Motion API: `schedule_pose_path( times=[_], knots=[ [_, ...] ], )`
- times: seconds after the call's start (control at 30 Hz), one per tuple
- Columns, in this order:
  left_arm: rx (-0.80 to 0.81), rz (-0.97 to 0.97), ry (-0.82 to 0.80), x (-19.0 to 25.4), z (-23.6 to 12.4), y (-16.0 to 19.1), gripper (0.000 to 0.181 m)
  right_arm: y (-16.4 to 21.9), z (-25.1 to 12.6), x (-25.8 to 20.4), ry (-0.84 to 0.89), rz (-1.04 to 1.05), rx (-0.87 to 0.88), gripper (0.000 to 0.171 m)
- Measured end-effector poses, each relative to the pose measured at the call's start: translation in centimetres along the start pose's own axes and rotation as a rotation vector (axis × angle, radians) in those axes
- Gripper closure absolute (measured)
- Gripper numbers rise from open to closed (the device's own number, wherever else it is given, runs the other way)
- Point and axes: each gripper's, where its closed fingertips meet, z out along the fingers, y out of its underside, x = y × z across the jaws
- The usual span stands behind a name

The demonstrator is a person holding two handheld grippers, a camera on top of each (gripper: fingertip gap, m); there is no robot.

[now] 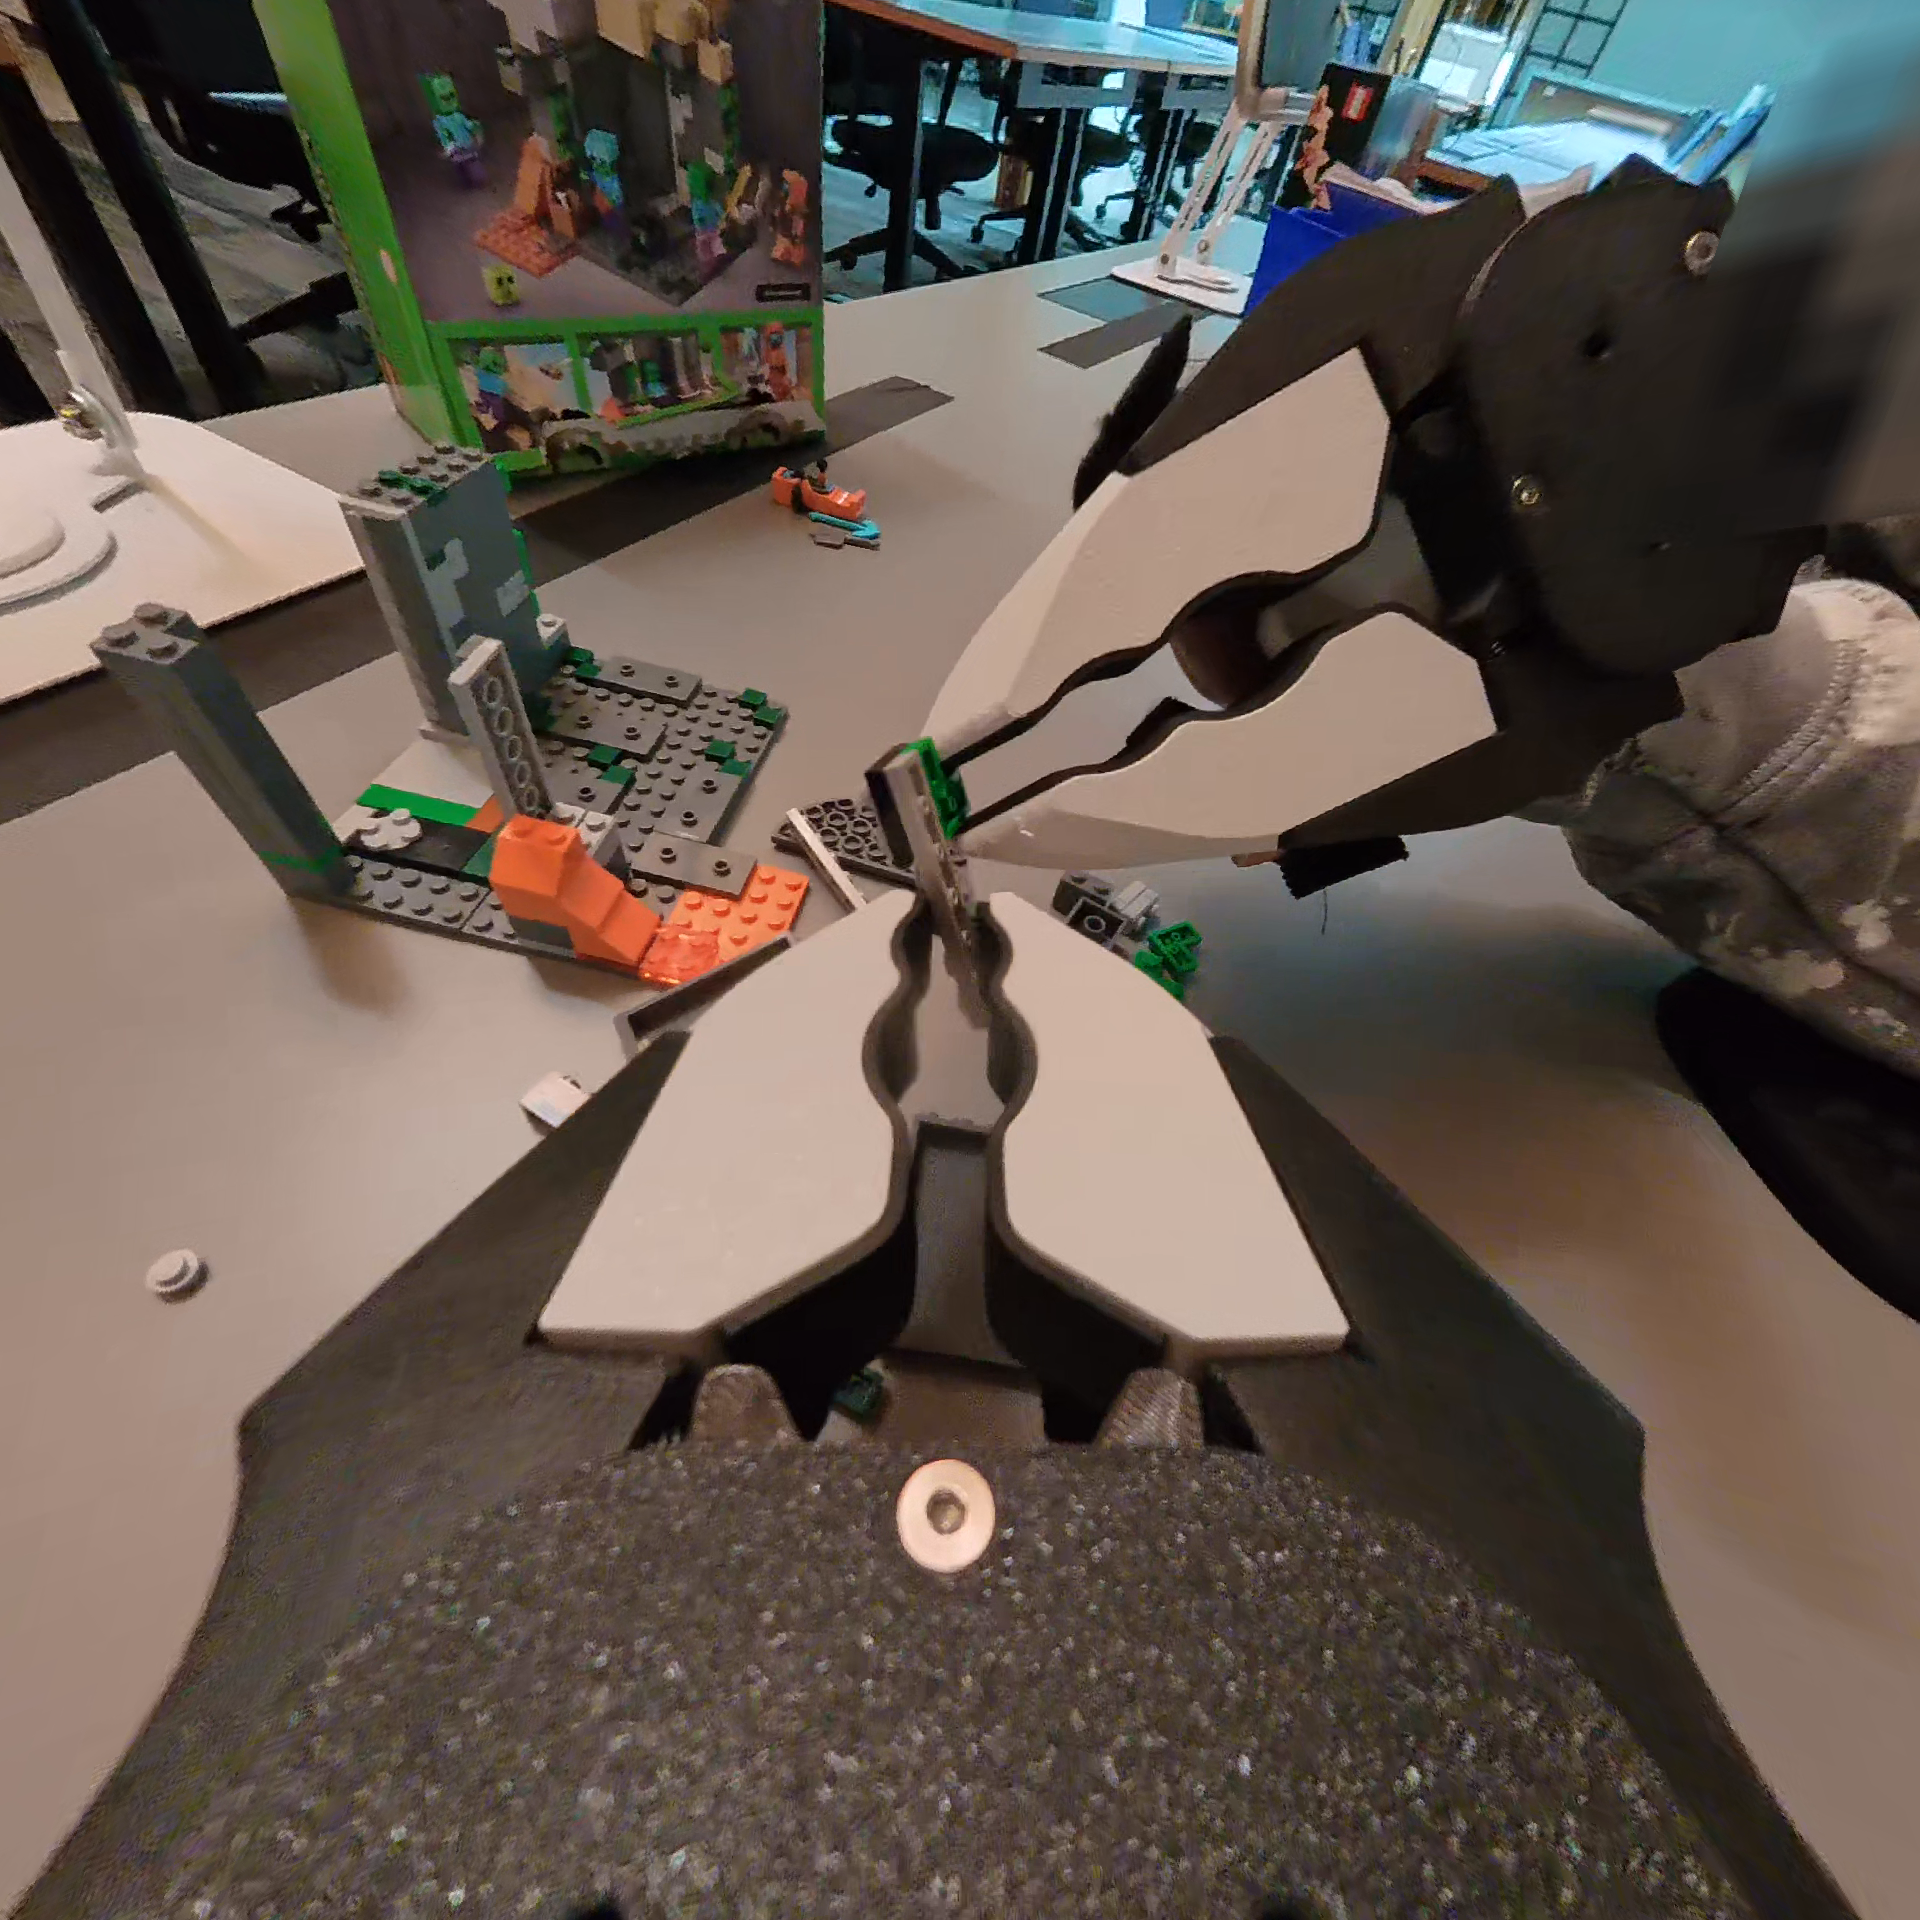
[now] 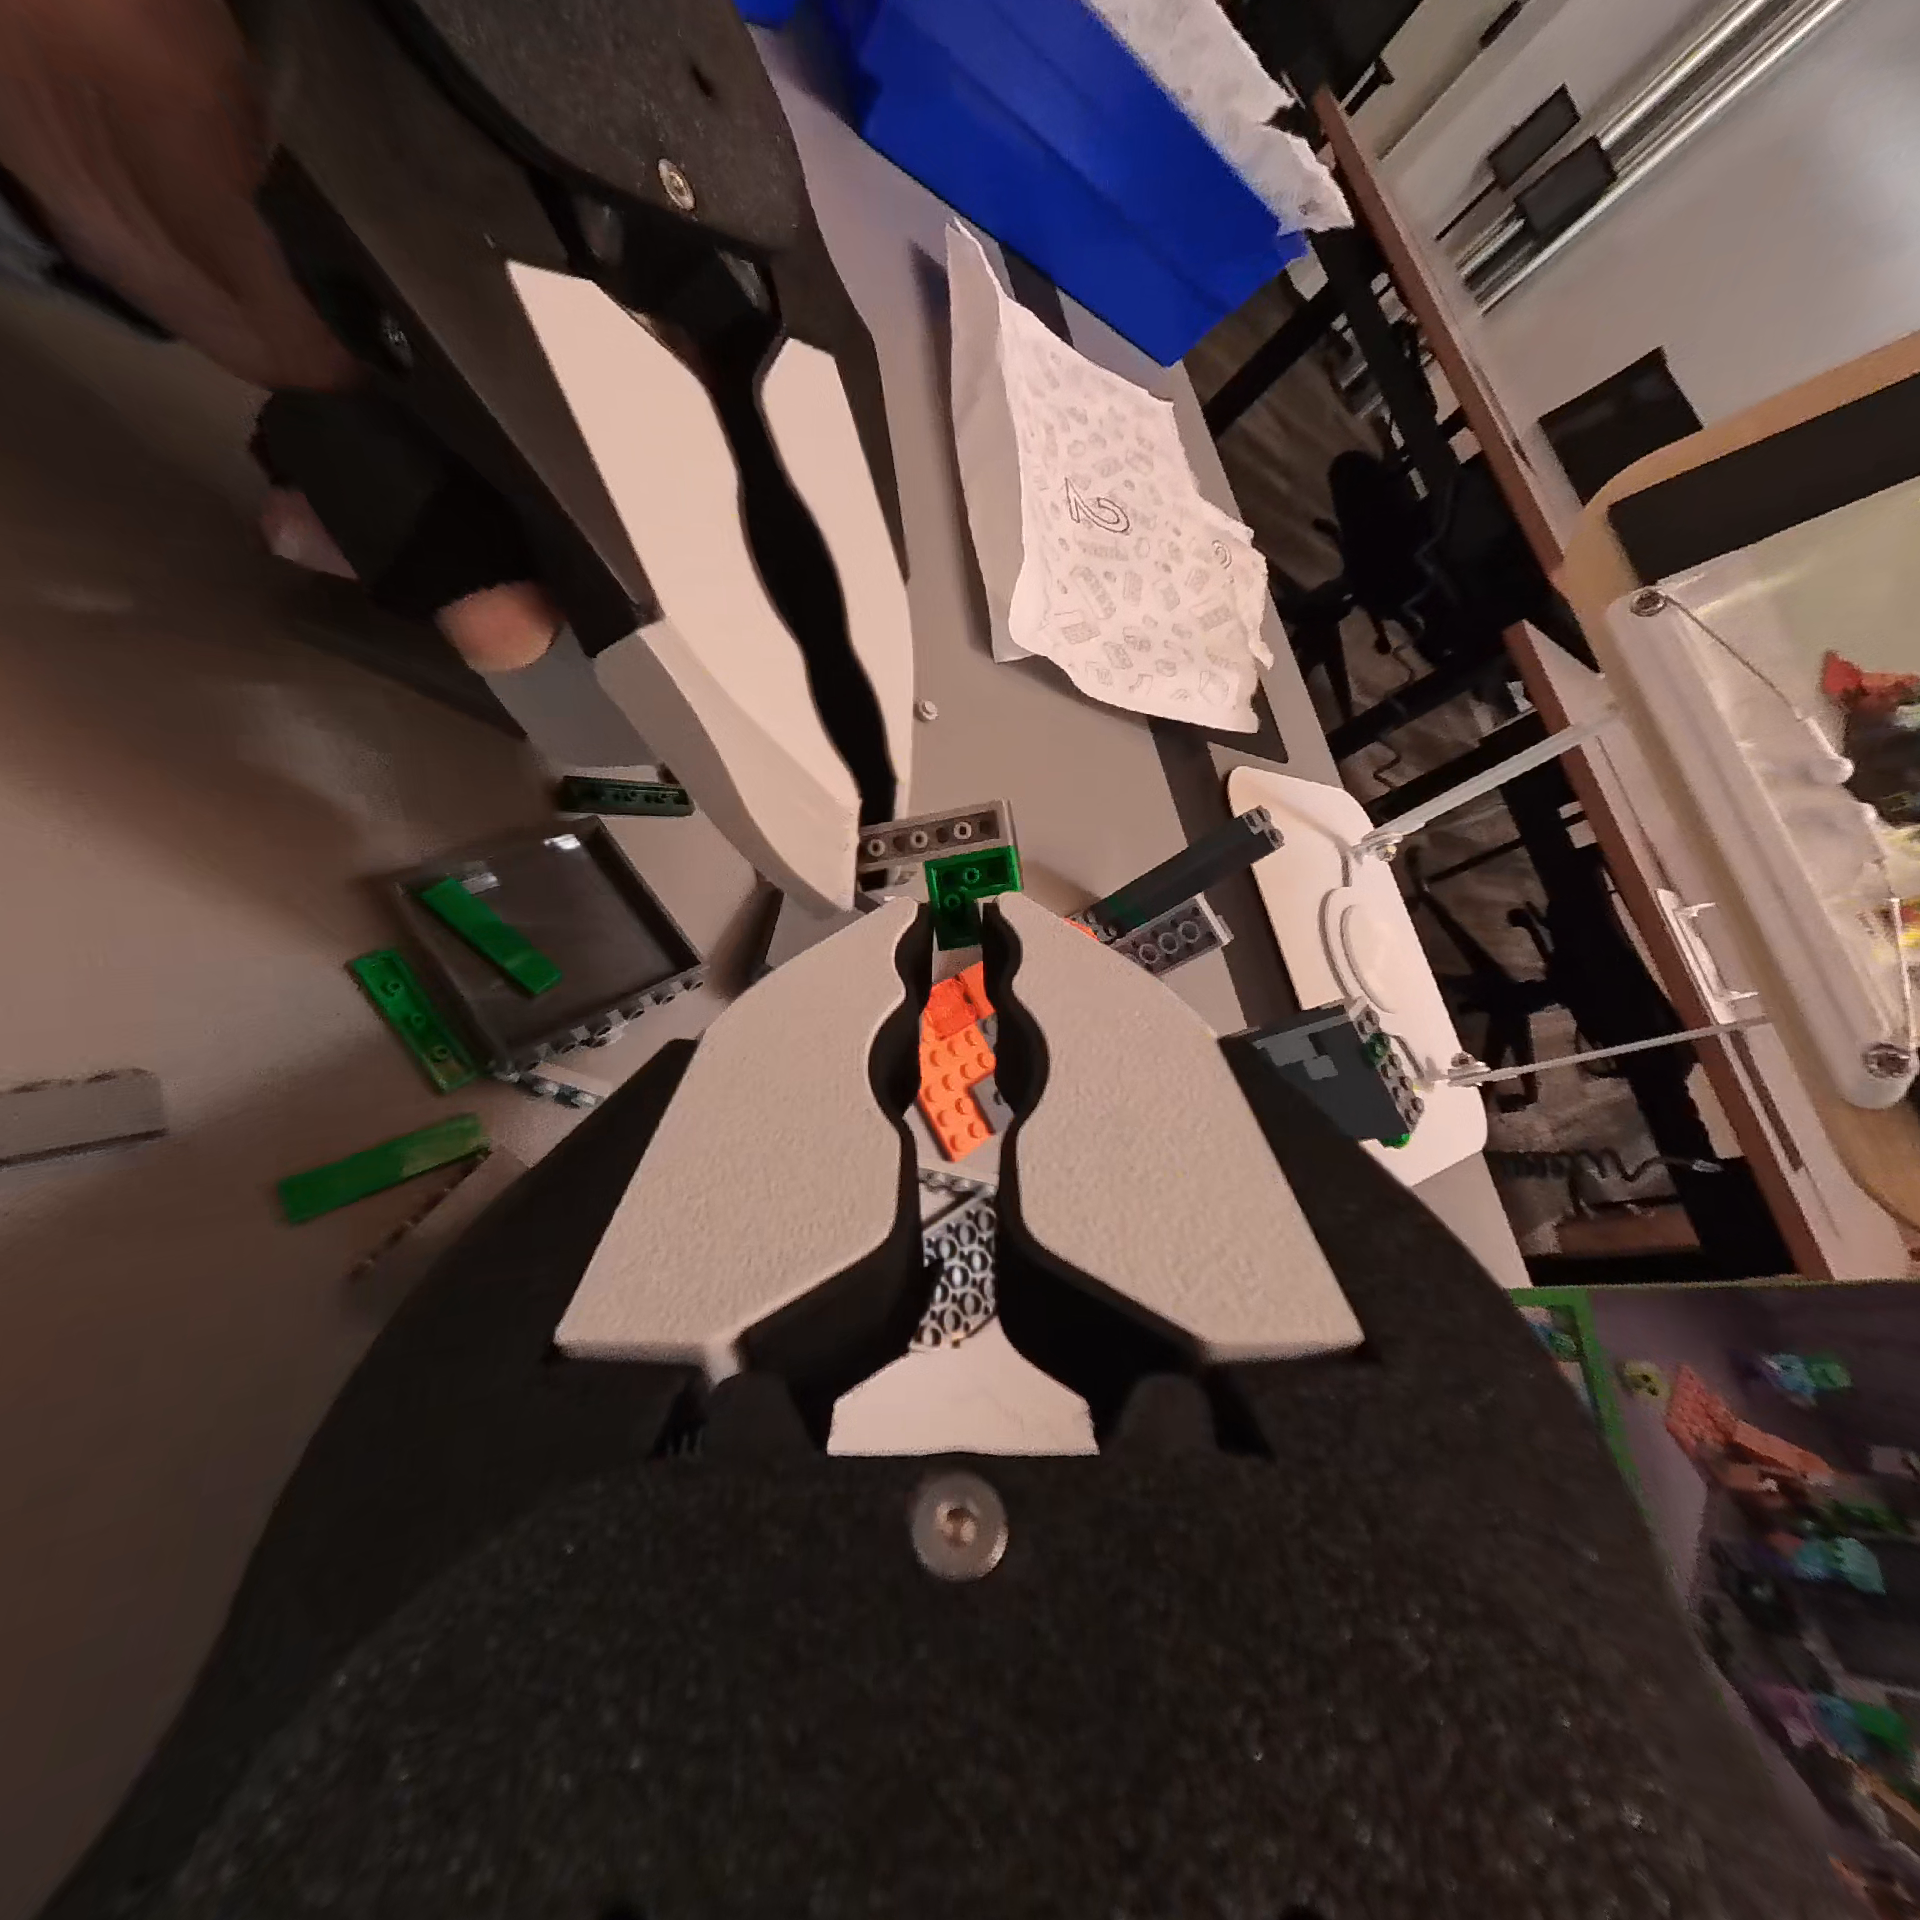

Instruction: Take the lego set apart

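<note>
We see a grey holed beam carrying a bright green plate, orange bricks on the dark grey studded base, a green-edged box, and a blue bin.

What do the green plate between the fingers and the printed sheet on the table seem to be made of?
Green plate: looks like hard moulded plastic, glossy, with crisp edges and studs. Printed sheet: likely thin paper, matt, crinkled, with a ragged edge.

Grey table bearing, left of and beyond the left claw, a partly dismantled lego build; a green set box stands farther back; loose green plates lie left of the right claw.
</note>
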Motion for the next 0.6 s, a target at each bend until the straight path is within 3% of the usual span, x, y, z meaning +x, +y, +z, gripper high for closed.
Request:
schedule_pose_path(
  times=[0.4,0.6],
  knots=[
    [-0.015,0.307,-0.061,0.4,-0.3,0.1,0.176,0.1,-0.7,-1.1,-0.186,0.273,0.09,0.162],
    [0.006,0.356,-0.049,0.9,-0.4,-0.1,0.176,-0.1,-1.2,-1.3,-0.237,0.332,0.126,0.163]
  ],
)
